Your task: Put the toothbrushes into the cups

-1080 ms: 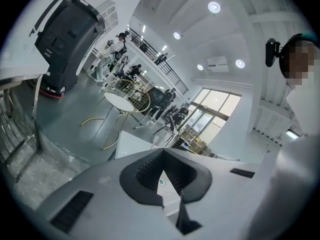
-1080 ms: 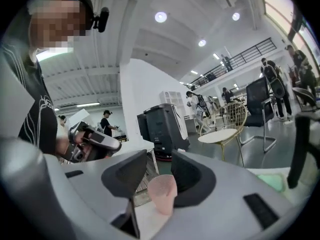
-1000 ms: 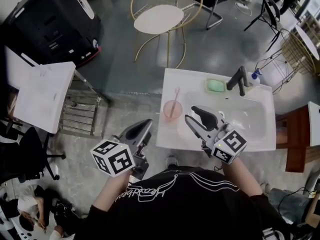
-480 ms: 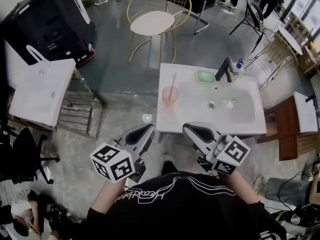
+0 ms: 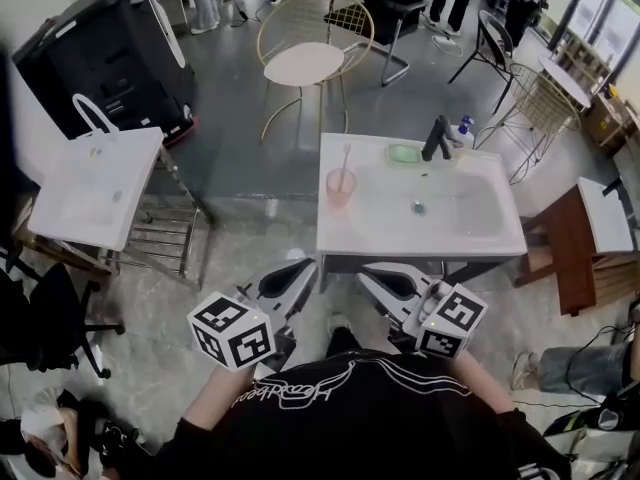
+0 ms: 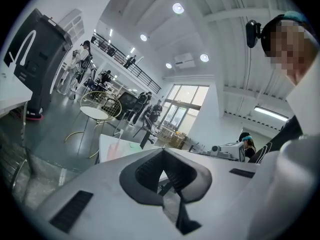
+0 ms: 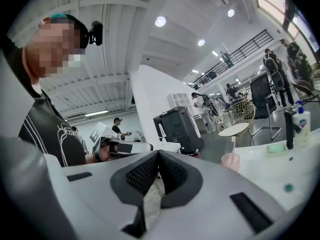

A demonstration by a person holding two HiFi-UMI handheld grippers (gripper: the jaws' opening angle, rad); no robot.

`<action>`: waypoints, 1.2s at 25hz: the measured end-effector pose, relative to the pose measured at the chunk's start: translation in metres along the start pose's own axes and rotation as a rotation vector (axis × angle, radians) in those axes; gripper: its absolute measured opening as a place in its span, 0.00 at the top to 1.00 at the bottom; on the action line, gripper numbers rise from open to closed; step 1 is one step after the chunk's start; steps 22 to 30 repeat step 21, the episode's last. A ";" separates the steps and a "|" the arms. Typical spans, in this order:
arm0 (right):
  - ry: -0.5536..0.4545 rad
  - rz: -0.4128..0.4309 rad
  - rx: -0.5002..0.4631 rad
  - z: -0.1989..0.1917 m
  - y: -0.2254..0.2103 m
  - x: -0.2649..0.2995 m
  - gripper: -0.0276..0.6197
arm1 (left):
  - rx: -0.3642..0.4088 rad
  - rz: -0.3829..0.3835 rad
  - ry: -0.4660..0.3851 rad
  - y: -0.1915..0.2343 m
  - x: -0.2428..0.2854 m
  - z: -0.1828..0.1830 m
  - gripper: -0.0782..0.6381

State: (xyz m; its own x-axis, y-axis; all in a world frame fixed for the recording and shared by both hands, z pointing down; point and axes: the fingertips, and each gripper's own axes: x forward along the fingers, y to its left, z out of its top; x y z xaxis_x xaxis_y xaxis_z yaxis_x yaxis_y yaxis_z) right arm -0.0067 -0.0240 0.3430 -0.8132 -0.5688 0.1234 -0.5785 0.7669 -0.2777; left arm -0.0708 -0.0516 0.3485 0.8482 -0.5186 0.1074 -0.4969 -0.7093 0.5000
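Observation:
A pink cup [image 5: 341, 182] stands at the left end of the white sink counter [image 5: 340, 240], and a pink toothbrush [image 5: 346, 158] leans upright inside it. In the right gripper view the same cup [image 7: 230, 160] and toothbrush [image 7: 233, 145] show beyond the jaws. My left gripper [image 5: 300, 268] is shut and empty, short of the counter's front edge. To its right, my right gripper [image 5: 372, 278] is also shut on nothing, likewise drawn back from the counter. Both jaw pairs meet at their tips in the left gripper [image 6: 162, 151] and right gripper [image 7: 159, 152] views.
A black faucet [image 5: 436, 138], a green soap [image 5: 404, 153] and a bottle [image 5: 463, 128] sit at the counter's back. A gold wire chair [image 5: 305, 63] stands behind, a black machine [image 5: 95, 53] and white table [image 5: 90, 183] at left, a wooden stand [image 5: 575, 238] at right.
Both grippers drew back from the sink toward the person. The right gripper, open over the basin a second ago, has shut empty. The cup and toothbrush stayed in place.

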 end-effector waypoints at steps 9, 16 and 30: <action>-0.025 -0.025 0.057 -0.016 0.018 -0.010 0.92 | -0.025 0.007 0.011 -0.007 -0.019 -0.018 0.88; -0.047 -0.027 0.096 -0.026 0.027 -0.014 0.92 | -0.026 -0.012 0.034 -0.014 -0.025 -0.029 0.88; -0.055 -0.035 0.096 -0.031 0.025 -0.018 0.92 | -0.024 -0.017 0.042 -0.014 -0.020 -0.035 0.88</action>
